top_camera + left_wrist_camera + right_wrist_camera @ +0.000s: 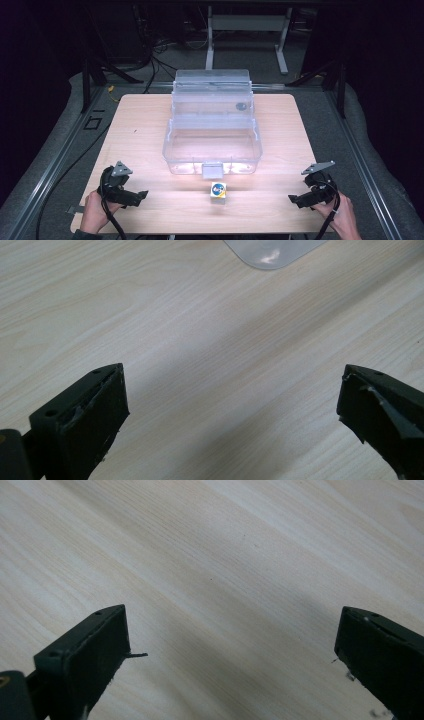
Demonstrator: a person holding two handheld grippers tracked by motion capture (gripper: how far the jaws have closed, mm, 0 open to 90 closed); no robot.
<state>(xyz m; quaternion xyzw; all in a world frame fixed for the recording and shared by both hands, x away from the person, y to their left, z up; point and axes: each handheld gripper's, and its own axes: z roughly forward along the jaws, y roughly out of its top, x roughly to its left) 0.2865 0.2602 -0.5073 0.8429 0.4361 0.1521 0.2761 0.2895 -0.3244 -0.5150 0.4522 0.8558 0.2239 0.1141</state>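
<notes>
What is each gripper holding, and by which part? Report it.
Nothing is held. The left gripper and the right gripper both stand open over bare wooden table. The small cube sits untouched between them, before the open clear plastic box.

A light wooden table point(150, 150) carries a clear plastic box point(212, 145) and a small cube point(218, 191).

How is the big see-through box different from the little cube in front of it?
The clear plastic box is far larger than the small cube. The box is transparent and stands open with its lid tipped back; the cube is solid white with a blue and yellow mark on top. The box sits mid-table; the cube lies nearer the person, between the two grippers. Both rest on the wooden table, untouched.
</notes>
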